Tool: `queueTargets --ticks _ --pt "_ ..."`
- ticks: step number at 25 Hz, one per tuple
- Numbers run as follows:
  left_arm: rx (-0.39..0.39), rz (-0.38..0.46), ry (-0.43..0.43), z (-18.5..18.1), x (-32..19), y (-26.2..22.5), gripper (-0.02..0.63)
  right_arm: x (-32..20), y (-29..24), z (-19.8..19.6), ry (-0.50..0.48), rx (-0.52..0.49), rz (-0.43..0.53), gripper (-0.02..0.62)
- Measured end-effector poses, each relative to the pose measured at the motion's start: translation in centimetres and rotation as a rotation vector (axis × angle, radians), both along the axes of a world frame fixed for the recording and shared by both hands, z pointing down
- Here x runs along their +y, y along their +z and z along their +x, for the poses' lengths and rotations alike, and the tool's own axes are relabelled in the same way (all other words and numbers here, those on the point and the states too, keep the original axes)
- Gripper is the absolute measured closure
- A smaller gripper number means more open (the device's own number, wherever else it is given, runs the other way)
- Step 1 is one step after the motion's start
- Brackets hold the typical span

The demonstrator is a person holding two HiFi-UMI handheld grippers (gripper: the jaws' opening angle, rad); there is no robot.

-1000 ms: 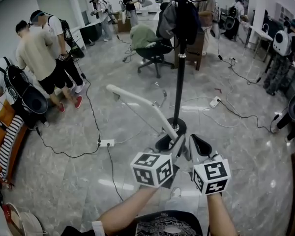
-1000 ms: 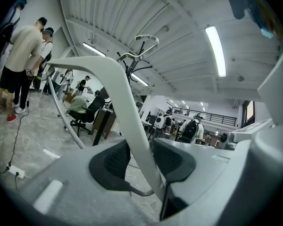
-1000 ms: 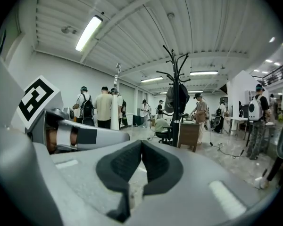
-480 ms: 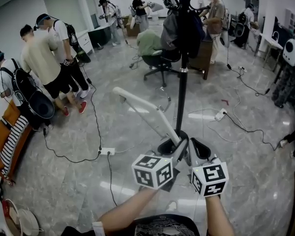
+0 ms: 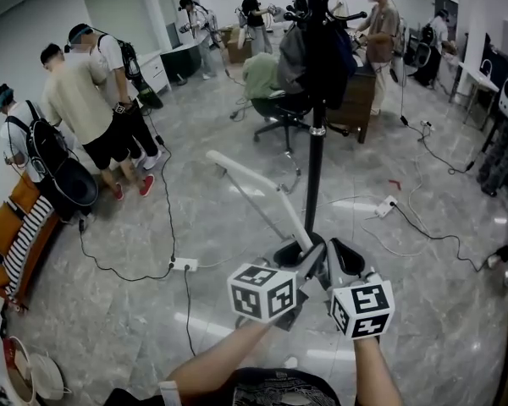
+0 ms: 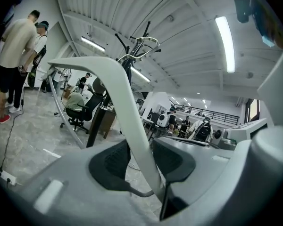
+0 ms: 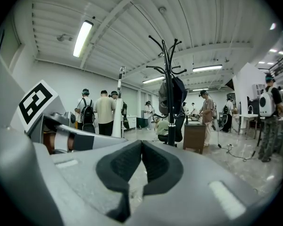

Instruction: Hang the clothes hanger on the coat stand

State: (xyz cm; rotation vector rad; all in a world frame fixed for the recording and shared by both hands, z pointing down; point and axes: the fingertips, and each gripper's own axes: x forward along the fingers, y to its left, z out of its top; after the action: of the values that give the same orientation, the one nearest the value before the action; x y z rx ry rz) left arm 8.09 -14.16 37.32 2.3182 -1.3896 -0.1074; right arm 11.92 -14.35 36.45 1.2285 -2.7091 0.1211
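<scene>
A white clothes hanger [image 5: 256, 189] sticks out up and to the left from my left gripper [image 5: 310, 254], which is shut on its lower end. In the left gripper view the hanger's arm [image 6: 126, 98] rises between the dark pads. The black coat stand [image 5: 313, 134] stands just beyond both grippers, its base partly hidden behind them, with dark clothes hung near its top. My right gripper [image 5: 342, 259] is beside the left one. In the right gripper view its pads meet at the tips with nothing between them [image 7: 141, 147], and the coat stand [image 7: 169, 84] is straight ahead.
Several people [image 5: 85, 100] stand at the left. An office chair [image 5: 279, 108] draped with clothes and a wooden cabinet [image 5: 356, 100] are behind the stand. Cables and power strips [image 5: 184, 265] lie on the floor. An orange bag [image 5: 8, 227] is at the far left.
Both grippers have moved forward with the hanger toward the coat stand, which now looks nearer. The grip on the hanger has not changed.
</scene>
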Motion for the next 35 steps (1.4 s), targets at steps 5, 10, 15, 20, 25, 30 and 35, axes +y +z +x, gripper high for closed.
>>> queueTargets --ticks 5,10,15,20,25,30,35 --pt "0.022 -0.007 0.021 -0.2 -2.2 0.0 0.454 -2.4 -0.8 0.2 -0.001 0.004 0.019 0.594" --pt "0.013 -0.005 0.041 -0.6 -4.4 0.3 0.454 -4.4 -0.8 0.1 -0.004 0.010 0.030 0.594" --pt "0.016 -0.011 0.055 -1.1 -6.4 1.1 0.454 -6.3 -0.2 -0.6 -0.004 0.021 0.025 0.594" --pt "0.016 -0.028 0.084 -2.5 -9.3 1.8 0.454 -9.4 0.1 -2.5 0.003 0.033 0.018 0.594" --pt "0.029 -0.040 0.120 -4.4 -11.8 2.2 0.454 -12.2 0.1 -4.8 0.023 0.046 0.016 0.594" --pt "0.034 -0.056 0.156 -6.8 -14.9 2.4 0.454 -15.4 0.1 -7.3 0.041 0.054 0.007 0.594" --pt "0.040 -0.060 0.209 -8.4 -17.6 2.5 0.454 -18.1 -0.2 -9.1 0.073 0.063 0.010 0.594"
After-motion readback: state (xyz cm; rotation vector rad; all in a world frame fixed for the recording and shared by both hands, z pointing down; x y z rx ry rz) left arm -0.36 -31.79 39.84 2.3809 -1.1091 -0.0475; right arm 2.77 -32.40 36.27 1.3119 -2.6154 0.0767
